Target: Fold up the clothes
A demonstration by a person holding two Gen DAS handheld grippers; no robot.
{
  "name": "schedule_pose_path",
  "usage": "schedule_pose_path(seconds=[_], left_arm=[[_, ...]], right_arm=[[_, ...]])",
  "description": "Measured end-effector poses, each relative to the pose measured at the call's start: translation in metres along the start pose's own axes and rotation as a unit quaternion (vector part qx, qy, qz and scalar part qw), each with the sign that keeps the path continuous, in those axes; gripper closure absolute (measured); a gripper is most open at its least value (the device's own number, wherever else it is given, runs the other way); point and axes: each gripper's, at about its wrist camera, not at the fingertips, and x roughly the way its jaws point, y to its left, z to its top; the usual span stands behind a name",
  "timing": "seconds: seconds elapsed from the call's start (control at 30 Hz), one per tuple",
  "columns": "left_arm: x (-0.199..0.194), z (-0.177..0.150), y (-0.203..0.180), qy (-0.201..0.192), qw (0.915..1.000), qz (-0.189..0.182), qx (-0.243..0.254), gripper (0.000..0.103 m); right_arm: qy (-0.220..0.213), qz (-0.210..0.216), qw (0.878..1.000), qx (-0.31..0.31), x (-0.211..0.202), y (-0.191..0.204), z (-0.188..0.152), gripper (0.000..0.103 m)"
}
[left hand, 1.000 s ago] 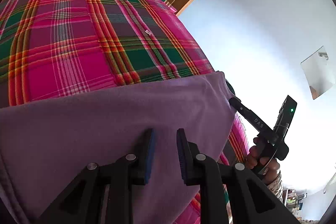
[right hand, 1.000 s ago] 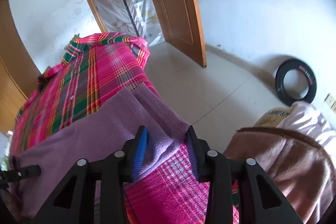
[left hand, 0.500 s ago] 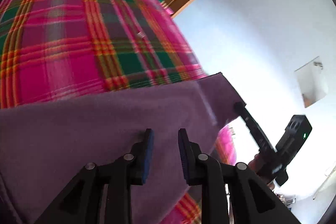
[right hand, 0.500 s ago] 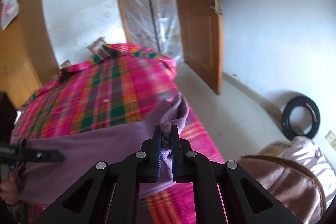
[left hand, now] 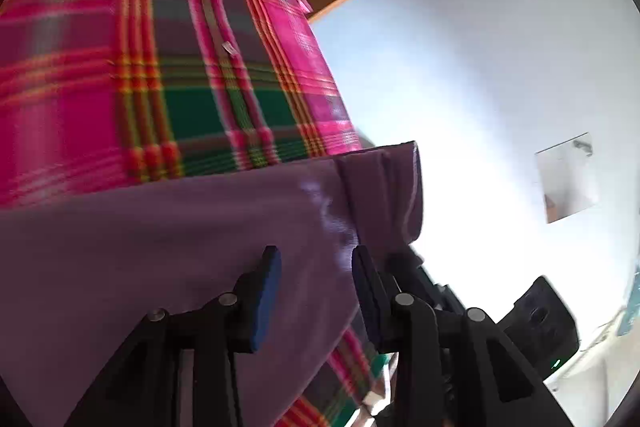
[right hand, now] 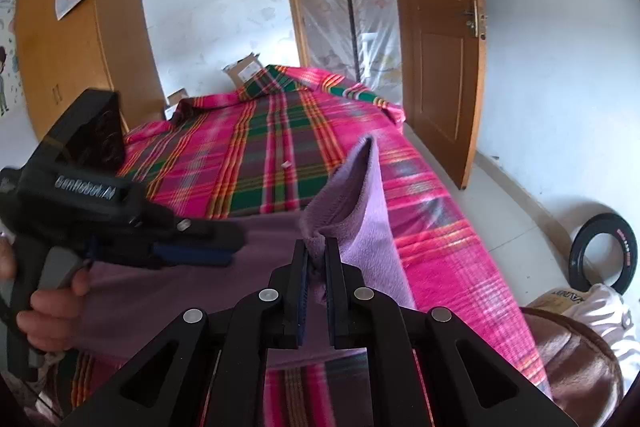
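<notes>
Across a bed covered by a pink, green and orange plaid sheet [right hand: 276, 163], a purple fleece garment [right hand: 192, 291] is spread along the near edge. At 6 o'clock in the right wrist view, the right gripper [right hand: 316, 259] is seen with its jaws pressed together on a bunched corner of the garment, from which a fold is raised towards 12 o'clock, its paler inner face being shown at 3 o'clock of the jaws. At 9 o'clock of the same view the left gripper [right hand: 192, 253] is held by a hand [right hand: 48, 311], its blue-padded fingers [right hand: 188, 255] lying over the purple cloth. In the left wrist view the left gripper [left hand: 316, 263] is shown with its jaws apart and nothing clamped, the purple garment [left hand: 160, 239] lying beneath them. A wooden door [right hand: 440, 67] is seen at 1 o'clock, a wardrobe [right hand: 68, 59] at 10 o'clock, and a black tyre [right hand: 600, 251] on the floor at 4 o'clock.
</notes>
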Motion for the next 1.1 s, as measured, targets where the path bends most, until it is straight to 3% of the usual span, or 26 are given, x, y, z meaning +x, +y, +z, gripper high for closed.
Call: schedule_pose_path(seconds=[0.1, 0.3, 0.47, 0.6, 0.73, 0.9, 0.97, 1.1], left_arm=[[0.006, 0.003, 0.005, 0.006, 0.9987, -0.041, -0.028, 0.062], [0.005, 0.005, -0.001, -0.019, 0.9967, -0.074, -0.026, 0.055], [0.002, 0.004, -0.003, -0.029, 0.9973, -0.063, -0.026, 0.052], [0.007, 0.006, -0.012, -0.020, 0.9989, -0.041, -0.004, 0.052], [0.015, 0.008, -0.011, -0.005, 0.9993, -0.032, -0.015, 0.052], [0.021, 0.012, 0.000, 0.000, 0.9974, -0.055, -0.047, 0.052], [0.020, 0.014, 0.001, -0.010, 0.9980, -0.047, -0.042, 0.054], [0.020, 0.014, -0.004, -0.006, 0.9993, -0.031, -0.021, 0.075]], right_arm=[[0.006, 0.009, 1.000, -0.003, 0.000, 0.004, -0.004, 0.095], [0.016, 0.009, 0.999, -0.049, -0.001, 0.023, -0.014, 0.095], [0.024, 0.005, 0.997, -0.077, 0.004, 0.036, -0.020, 0.095], [0.029, 0.010, 0.996, -0.089, 0.006, 0.045, -0.023, 0.095], [0.022, 0.018, 0.994, -0.107, 0.002, 0.052, -0.026, 0.095], [0.029, 0.014, 0.993, -0.113, 0.006, 0.057, -0.031, 0.095], [0.030, 0.014, 0.994, -0.109, 0.007, 0.057, -0.032, 0.095], [0.029, 0.015, 0.994, -0.105, 0.005, 0.056, -0.031, 0.095]])
